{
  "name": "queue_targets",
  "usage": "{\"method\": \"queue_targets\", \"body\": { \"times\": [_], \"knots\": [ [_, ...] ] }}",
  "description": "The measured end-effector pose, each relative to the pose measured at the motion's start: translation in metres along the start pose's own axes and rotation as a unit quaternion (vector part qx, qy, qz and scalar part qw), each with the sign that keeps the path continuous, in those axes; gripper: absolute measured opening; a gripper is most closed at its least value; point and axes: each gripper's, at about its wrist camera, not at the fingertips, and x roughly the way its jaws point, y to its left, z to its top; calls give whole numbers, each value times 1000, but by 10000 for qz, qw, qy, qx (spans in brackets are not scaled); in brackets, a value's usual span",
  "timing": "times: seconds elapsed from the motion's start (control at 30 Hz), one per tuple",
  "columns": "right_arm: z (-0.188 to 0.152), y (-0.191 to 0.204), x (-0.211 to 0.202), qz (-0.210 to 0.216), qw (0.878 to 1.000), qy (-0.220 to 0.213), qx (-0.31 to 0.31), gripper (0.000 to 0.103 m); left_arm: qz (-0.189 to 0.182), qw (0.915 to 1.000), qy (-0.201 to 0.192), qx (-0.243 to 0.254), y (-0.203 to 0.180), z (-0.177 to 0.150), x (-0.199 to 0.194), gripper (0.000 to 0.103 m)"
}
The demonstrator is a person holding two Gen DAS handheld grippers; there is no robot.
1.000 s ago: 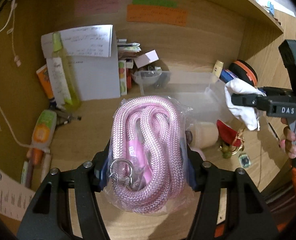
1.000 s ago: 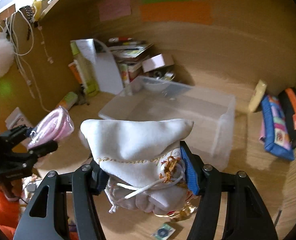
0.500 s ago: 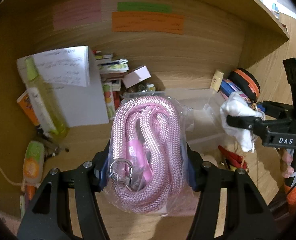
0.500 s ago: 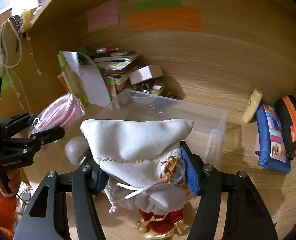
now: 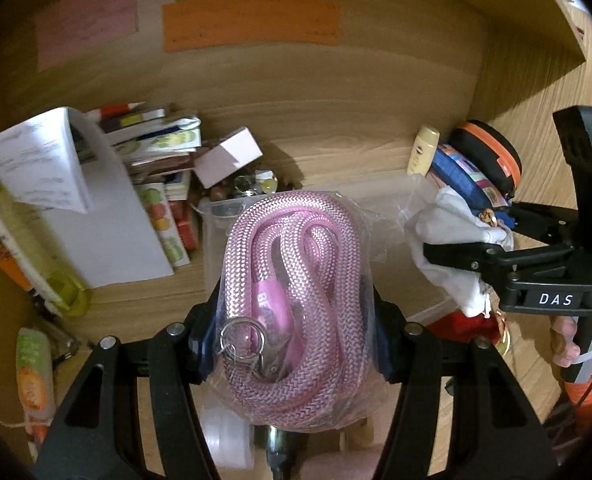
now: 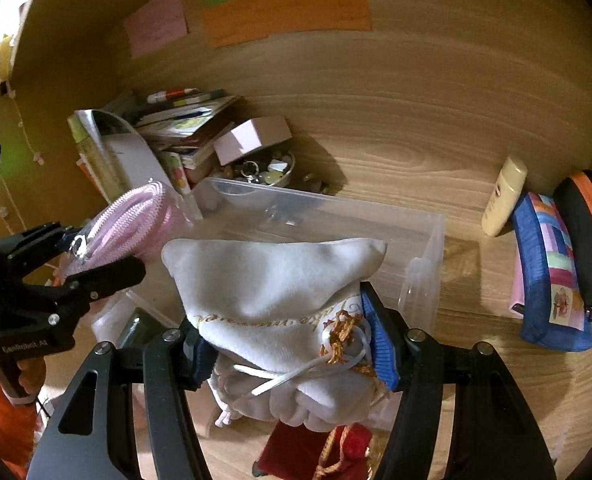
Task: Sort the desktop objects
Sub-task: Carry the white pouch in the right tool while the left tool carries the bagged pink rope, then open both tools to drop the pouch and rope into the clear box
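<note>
Left gripper [image 5: 296,312]: clenched on a bagged pink rope [image 5: 291,300] — blue pads press the plastic on both sides, the metal clasp facing the camera. The rope is held in the air in front of the clear bin [image 6: 336,224].

Right gripper [image 6: 291,344]: clenched on a white pouch [image 6: 271,288] with gold lettering and a white-and-gold drawstring — pads bear on both flanks. The pouch is held above the near edge of the bin.

A red pouch [image 6: 316,448] lies on the desk [image 6: 476,184] under the right gripper. Against the back wall: a cream tube [image 6: 504,196], a blue case [image 6: 548,280], a black-and-orange case [image 6: 588,240]. Books [image 6: 187,120] and a bowl [image 6: 263,170] of trinkets stand behind the bin.
</note>
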Motion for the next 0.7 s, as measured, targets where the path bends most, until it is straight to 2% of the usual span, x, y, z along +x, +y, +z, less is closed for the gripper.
{"method": "queue_targets", "body": {
  "times": [0.2, 0.37, 0.7],
  "knots": [
    [4, 0, 13, -268, 9995, 83, -137, 59, 1, 9997, 163, 167, -6, 4, 21, 60],
    [5, -4, 23, -316, 9993, 166, -117, 60, -38, 9992, 286, 281, -10, 4, 34, 60],
    [2, -8, 48, -458, 9974, 513, -222, 64, -136, 9984, 525, 175, -1, 7, 54, 60]
  ]
}}
